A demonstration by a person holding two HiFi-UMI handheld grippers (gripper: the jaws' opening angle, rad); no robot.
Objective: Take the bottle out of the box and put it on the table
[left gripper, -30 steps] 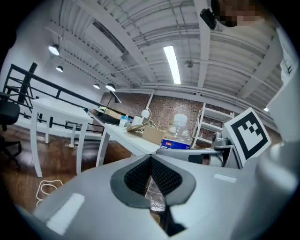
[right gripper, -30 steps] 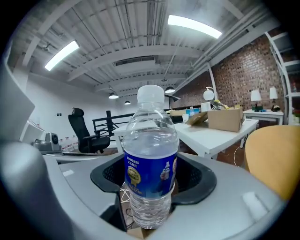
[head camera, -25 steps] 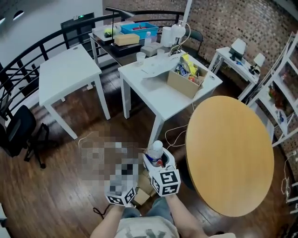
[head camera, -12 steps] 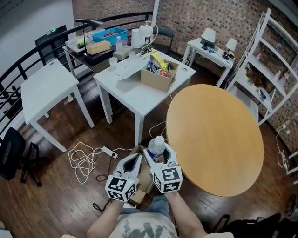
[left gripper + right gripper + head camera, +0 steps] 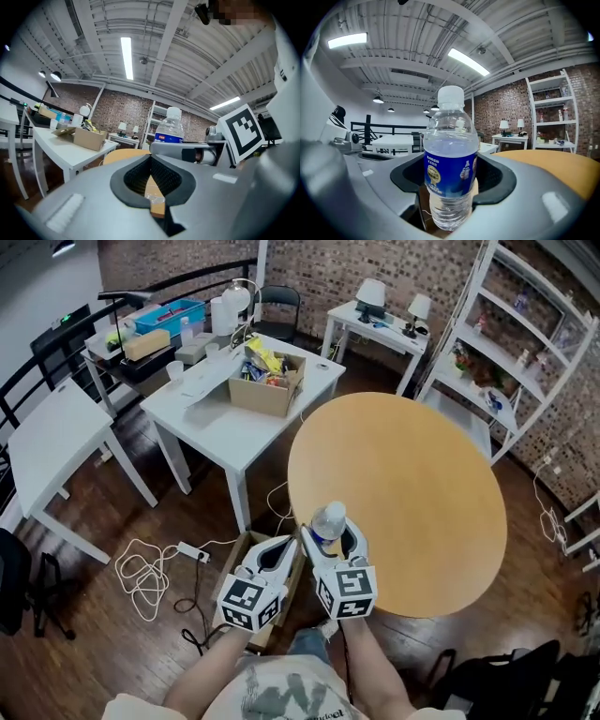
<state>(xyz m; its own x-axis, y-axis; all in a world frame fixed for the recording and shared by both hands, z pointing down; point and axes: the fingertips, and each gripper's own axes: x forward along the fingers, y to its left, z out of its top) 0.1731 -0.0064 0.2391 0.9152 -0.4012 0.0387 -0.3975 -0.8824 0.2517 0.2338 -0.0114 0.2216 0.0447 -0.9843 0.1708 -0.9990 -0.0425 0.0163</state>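
A clear water bottle (image 5: 328,521) with a blue label and white cap stands upright between the jaws of my right gripper (image 5: 330,538), which is shut on it. The bottle (image 5: 450,159) fills the right gripper view, with the pads of that gripper (image 5: 450,183) pressed round its lower body. It hangs at the near edge of the round wooden table (image 5: 403,484). My left gripper (image 5: 275,551) sits just to the left, jaws together and holding nothing. It hovers over the open cardboard box (image 5: 240,557) on the floor. From the left gripper (image 5: 151,180), the bottle (image 5: 171,129) shows at the right.
A white square table (image 5: 225,427) at the back left carries a cardboard box of packets (image 5: 267,385). Another white table (image 5: 42,446) stands further left. Cables and a power strip (image 5: 155,568) lie on the wooden floor. White shelves (image 5: 487,352) rise at the right.
Both grippers have risen and moved from above the floor box to the round table's near edge, the bottle staying in the right one. The left gripper travelled alongside.
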